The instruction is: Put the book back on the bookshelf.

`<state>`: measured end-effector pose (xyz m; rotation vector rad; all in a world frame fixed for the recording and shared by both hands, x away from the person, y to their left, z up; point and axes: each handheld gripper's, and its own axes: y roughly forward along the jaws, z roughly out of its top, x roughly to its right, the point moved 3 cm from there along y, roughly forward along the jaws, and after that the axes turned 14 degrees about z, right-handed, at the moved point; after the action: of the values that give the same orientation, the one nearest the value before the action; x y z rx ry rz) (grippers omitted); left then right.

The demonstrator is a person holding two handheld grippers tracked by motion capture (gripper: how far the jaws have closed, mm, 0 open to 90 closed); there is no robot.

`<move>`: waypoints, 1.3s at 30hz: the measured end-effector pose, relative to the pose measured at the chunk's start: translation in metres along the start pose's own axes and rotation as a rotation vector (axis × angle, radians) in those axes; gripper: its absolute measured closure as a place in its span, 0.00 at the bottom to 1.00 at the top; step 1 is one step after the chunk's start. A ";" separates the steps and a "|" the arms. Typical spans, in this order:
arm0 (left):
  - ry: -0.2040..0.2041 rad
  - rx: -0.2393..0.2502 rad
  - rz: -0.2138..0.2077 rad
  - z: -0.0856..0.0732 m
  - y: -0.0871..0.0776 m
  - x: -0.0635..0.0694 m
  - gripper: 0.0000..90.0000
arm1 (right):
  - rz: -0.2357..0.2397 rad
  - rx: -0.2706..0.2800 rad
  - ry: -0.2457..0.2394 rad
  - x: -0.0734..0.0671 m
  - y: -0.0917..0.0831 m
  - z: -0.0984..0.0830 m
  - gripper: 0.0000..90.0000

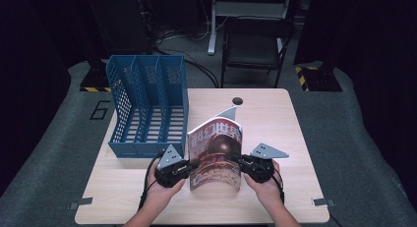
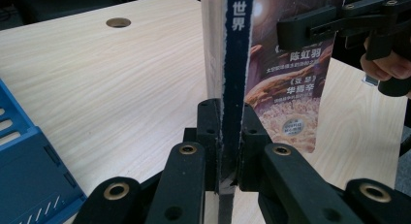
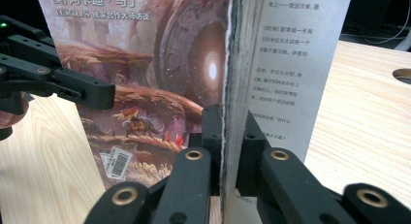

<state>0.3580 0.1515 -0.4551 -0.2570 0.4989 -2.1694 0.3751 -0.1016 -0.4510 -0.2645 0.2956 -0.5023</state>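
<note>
While the wooden bench (image 1: 275,119) carries a blue file rack (image 1: 147,104) at its left rear, a magazine (image 1: 216,153) stands upright near the front edge, just right of the rack, bowed between two grips. Its spine side sits clamped in the left hand-held gripper (image 2: 228,151), jaws narrow against the blue spine. At the opposite edge, the right hand-held gripper (image 3: 230,151) pinches the page block, with one loose page fanned outside its jaw.
</note>
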 end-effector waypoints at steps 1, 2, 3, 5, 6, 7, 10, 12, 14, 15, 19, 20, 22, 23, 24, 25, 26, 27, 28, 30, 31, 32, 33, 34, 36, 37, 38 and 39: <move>0.013 -0.005 -0.007 0.000 -0.001 0.000 0.93 | 0.004 0.005 0.013 -0.001 0.000 -0.001 0.88; 0.015 0.009 0.003 0.000 0.000 0.001 0.93 | 0.008 0.005 0.008 0.000 -0.001 -0.001 0.82; 0.029 0.001 0.001 0.000 -0.001 0.001 0.93 | 0.011 0.000 0.005 0.000 -0.001 -0.001 0.78; 0.034 -0.004 0.001 0.000 -0.002 0.001 0.93 | 0.013 -0.006 0.007 0.000 -0.002 -0.003 0.75; 0.022 -0.004 0.002 -0.001 -0.001 0.001 0.93 | 0.020 -0.008 0.007 0.000 -0.002 -0.003 0.73; 0.022 -0.004 0.002 -0.001 -0.001 0.001 0.93 | 0.030 -0.014 0.005 0.000 -0.003 -0.003 0.70; 0.022 -0.007 0.000 -0.001 -0.003 0.001 0.93 | 0.047 -0.040 0.021 0.002 -0.003 -0.007 0.67; 0.025 -0.004 0.002 -0.001 -0.003 0.001 0.93 | 0.058 -0.062 0.042 0.004 -0.002 -0.010 0.66; 0.015 0.002 0.006 -0.002 -0.002 0.002 0.93 | 0.076 -0.074 0.062 0.006 -0.001 -0.013 0.65; 0.019 -0.001 0.003 -0.002 -0.002 0.001 0.93 | 0.084 -0.082 0.076 0.007 -0.002 -0.014 0.65; 0.020 -0.005 -0.001 -0.001 -0.002 0.001 0.93 | 0.109 -0.108 0.123 0.012 -0.001 -0.021 0.64; 0.023 -0.018 -0.012 -0.001 -0.003 0.000 0.93 | 0.106 -0.121 0.134 0.012 -0.001 -0.023 0.64; 0.022 -0.017 -0.013 -0.001 -0.003 0.000 0.93 | 0.108 -0.126 0.134 0.013 -0.001 -0.025 0.64; 0.022 -0.019 -0.017 -0.001 -0.003 0.000 0.93 | 0.112 -0.149 0.145 0.014 -0.001 -0.028 0.64; 0.022 -0.015 -0.017 -0.001 -0.003 0.000 0.93 | 0.108 -0.160 0.155 0.015 -0.001 -0.031 0.65; 0.023 -0.017 -0.019 -0.001 -0.003 0.000 0.93 | 0.102 -0.170 0.152 0.017 0.000 -0.033 0.65; 0.024 -0.019 -0.022 -0.001 -0.003 0.000 0.93 | 0.096 -0.188 0.154 0.018 0.001 -0.036 0.65; 0.032 -0.027 -0.026 -0.001 -0.004 -0.001 0.93 | 0.097 -0.204 0.165 0.019 0.002 -0.039 0.65; 0.032 -0.027 -0.026 -0.001 -0.004 -0.001 0.93 | 0.097 -0.204 0.165 0.019 0.002 -0.039 0.65; 0.031 -0.031 -0.031 0.000 -0.003 0.000 0.93 | 0.093 -0.238 0.181 0.022 0.005 -0.047 0.67; 0.031 -0.031 -0.031 0.000 -0.003 0.000 0.93 | 0.093 -0.238 0.181 0.022 0.005 -0.047 0.67; 0.033 -0.032 -0.033 0.000 -0.003 -0.001 0.93 | 0.092 -0.262 0.186 0.023 0.006 -0.050 0.69; 0.033 -0.031 -0.034 0.000 -0.003 -0.001 0.93 | 0.091 -0.264 0.196 0.023 0.006 -0.052 0.71; 0.039 -0.034 -0.036 0.000 -0.003 -0.002 0.93 | 0.095 -0.271 0.194 0.023 0.006 -0.053 0.72; 0.039 -0.034 -0.036 0.000 -0.003 -0.002 0.93 | 0.099 -0.275 0.192 0.024 0.006 -0.054 0.75; 0.036 -0.035 -0.036 0.000 -0.003 -0.002 0.93 | 0.097 -0.281 0.204 0.024 0.006 -0.054 0.77; 0.039 -0.035 -0.037 0.000 -0.003 -0.002 0.93 | 0.101 -0.284 0.210 0.024 0.006 -0.055 0.79; 0.040 -0.035 -0.036 0.000 -0.003 -0.002 0.93 | 0.106 -0.288 0.216 0.024 0.005 -0.056 0.81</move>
<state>0.3568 0.1549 -0.4537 -0.2443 0.5592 -2.2060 0.3788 -0.1194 -0.5094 -0.4727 0.5915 -0.3825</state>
